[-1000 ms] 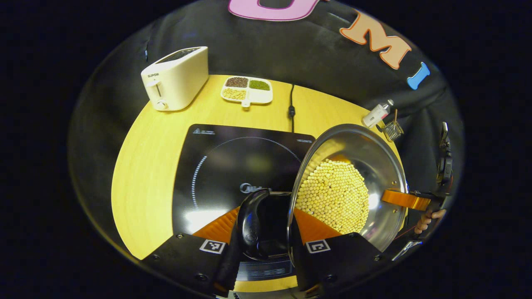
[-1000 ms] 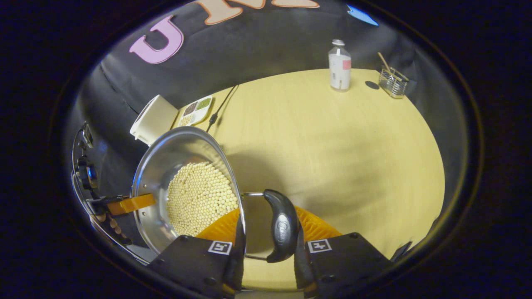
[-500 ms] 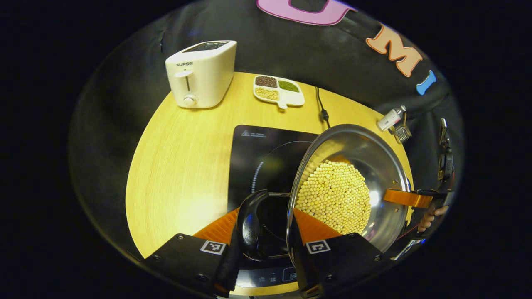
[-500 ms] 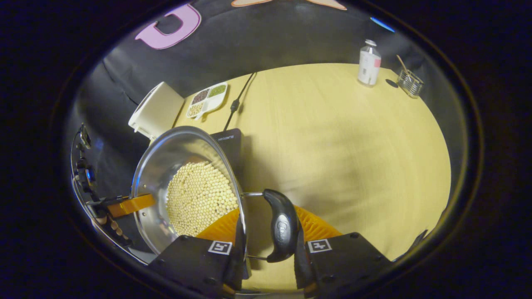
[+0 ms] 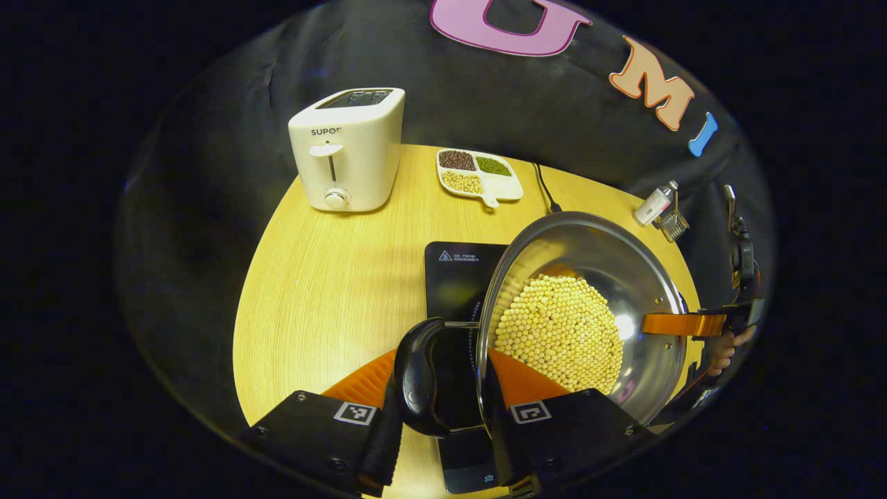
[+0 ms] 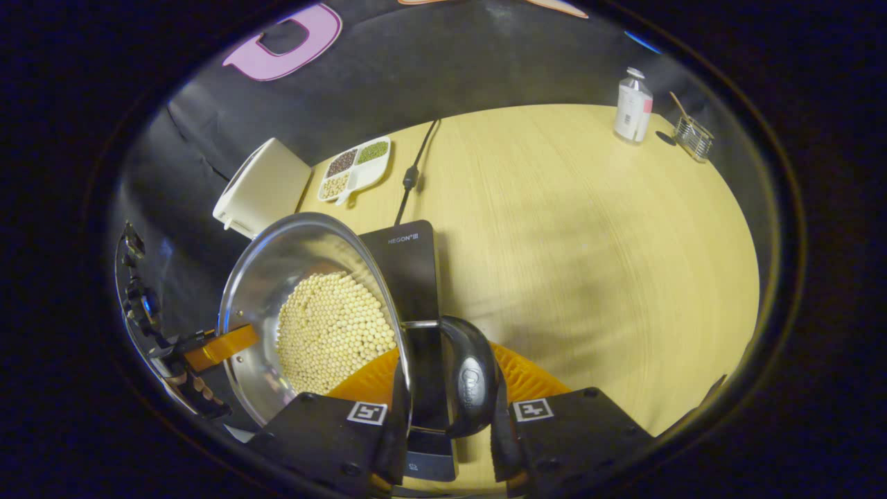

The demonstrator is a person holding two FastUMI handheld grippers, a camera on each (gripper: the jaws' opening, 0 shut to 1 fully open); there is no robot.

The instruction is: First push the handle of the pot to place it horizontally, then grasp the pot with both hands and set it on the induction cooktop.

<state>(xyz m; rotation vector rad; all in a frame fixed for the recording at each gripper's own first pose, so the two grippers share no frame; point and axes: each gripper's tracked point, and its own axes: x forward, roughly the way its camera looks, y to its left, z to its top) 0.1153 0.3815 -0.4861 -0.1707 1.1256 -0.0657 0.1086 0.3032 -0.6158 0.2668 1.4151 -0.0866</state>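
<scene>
A steel pot (image 5: pixel 575 242) full of pale yellow beans (image 5: pixel 561 333) hangs above the table, held by its two black side handles. My left gripper (image 5: pixel 440 416) is shut on the near handle (image 5: pixel 419 374) in the left gripper view. My right gripper (image 6: pixel 447 423) is shut on the opposite handle (image 6: pixel 472 378) in the right gripper view, with the pot (image 6: pixel 291 249) to its left. Each view shows the other gripper (image 5: pixel 693 324) (image 6: pixel 215 344) at the pot's far rim, with a hand behind it. The black induction cooktop (image 5: pixel 454 277) (image 6: pixel 412 263) lies under the pot, largely covered by it.
At the back of the round wooden table (image 5: pixel 326 277) stand a white toaster (image 5: pixel 350 149) and a divided dish of beans (image 5: pixel 478 177). The cooktop's cable (image 5: pixel 544 187) runs to the back. A small bottle (image 6: pixel 632 104) and a glass holder (image 6: pixel 693 135) stand far right.
Both grippers have carried the pot sideways over the cooktop. The cooktop now lies mostly beneath the pot and has come into the right gripper view. Both grips are unchanged.
</scene>
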